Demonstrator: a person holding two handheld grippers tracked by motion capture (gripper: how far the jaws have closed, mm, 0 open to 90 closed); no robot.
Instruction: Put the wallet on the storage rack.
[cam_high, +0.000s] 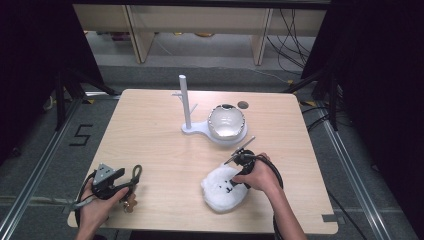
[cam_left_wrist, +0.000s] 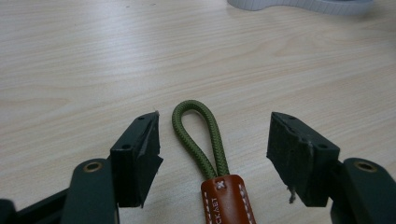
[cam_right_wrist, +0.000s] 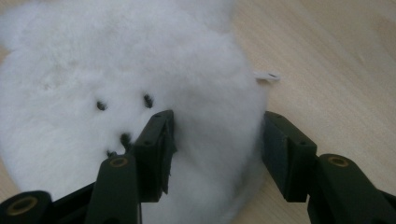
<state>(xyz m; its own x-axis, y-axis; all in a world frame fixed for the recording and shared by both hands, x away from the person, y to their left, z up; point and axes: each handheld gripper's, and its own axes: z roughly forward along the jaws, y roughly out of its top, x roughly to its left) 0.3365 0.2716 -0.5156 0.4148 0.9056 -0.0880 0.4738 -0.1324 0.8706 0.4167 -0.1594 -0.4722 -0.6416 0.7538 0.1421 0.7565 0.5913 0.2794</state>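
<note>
Right tool (cam_right_wrist: 215, 154) sat wide over white plush toy (cam_high: 223, 188) on tabletop (cam_high: 160, 150) near front edge; jaws straddled fur, no squeeze yet. Left tool (cam_left_wrist: 215, 154) released, green strap (cam_left_wrist: 198, 135) lying between jaws. Judged: grasp pending, lift and placement left.

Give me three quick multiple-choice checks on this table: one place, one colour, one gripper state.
1. Where does the white fluffy toy lie?
A. on the stand
B. on the table near the front edge
C. on the floor
2. What colour is the cord loop between the left gripper jaws?
A. green
B. blue
C. white
3. How stand the right gripper jaws?
A. clamped flat together
B. apart around the toy's fur
C. closed on the cord

1 B: it rests on the wooden table.
2 A: olive braid.
3 B: a wide gap, fur between.
</note>
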